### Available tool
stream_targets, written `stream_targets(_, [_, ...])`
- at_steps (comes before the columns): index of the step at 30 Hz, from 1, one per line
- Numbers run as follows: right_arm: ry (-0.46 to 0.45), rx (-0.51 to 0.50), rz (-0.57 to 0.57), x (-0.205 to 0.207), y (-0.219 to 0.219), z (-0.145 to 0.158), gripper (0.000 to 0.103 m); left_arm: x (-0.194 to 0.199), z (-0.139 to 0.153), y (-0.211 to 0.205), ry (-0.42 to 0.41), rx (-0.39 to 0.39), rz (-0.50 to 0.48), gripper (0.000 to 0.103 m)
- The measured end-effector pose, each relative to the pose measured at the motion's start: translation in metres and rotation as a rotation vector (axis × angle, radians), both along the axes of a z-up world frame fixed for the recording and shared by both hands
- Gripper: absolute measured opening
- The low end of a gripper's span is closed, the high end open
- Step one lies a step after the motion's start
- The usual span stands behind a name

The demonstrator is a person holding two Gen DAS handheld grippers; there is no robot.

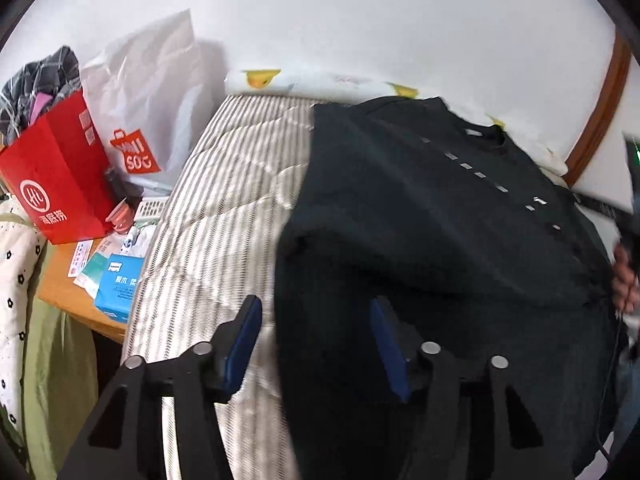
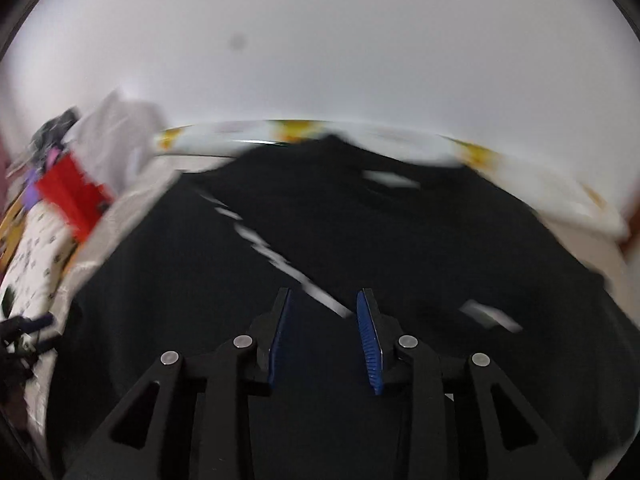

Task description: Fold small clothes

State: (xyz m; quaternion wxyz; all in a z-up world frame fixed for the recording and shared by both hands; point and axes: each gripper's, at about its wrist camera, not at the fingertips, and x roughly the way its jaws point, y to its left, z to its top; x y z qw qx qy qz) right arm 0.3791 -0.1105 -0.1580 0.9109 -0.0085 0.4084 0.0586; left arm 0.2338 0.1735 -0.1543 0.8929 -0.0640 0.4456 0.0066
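I see both tools angled downward. The left hand-held gripper stands open, empty, astride the left edge of the black T-shirt. The right hand-held gripper, blurred, is parted above the shirt, holding nothing. The shirt lies flat on the striped bed, against a white wall.

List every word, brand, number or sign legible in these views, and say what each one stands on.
"MINISO", partly creased: white plastic bag, on its orange bag logo.
"海底捞" under a round "Hi"-style logo: red paper bag.
Chinese characters, too blurred to read: blue box.
Cards and packets on the wooden table: print too small.
Pale marks across the black T-shirt: not readable in either view.
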Motion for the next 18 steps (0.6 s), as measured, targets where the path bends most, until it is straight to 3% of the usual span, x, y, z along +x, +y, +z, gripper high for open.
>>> stream_targets(3, [-0.008,-0.01,-0.168,-0.051,-0.079,0.0,0.05,-0.005,0.009,-0.022,-0.013,-0.003,-0.017,0.057])
stream_targets(8, [0.034,-0.098,-0.447,-0.13,-0.209,-0.011,0.053,-0.004,0.018,-0.054,-0.004,-0.031,-0.027,0.057])
stream_targets(10, [0.071,-0.079,-0.542,-0.156,-0.254,-0.021,0.053,-0.002,0.021,-0.067,-0.006,-0.029,-0.024,0.057])
stream_targets(14, [0.055,-0.08,-0.601,-0.194,-0.303,-0.036,0.053,0.005,0.024,-0.092,-0.004,-0.009,-0.021,0.057])
stream_targets(18, [0.093,-0.102,-0.576,-0.195,-0.321,-0.055,0.053,0.013,0.024,-0.109,0.013,-0.011,-0.012,0.057])
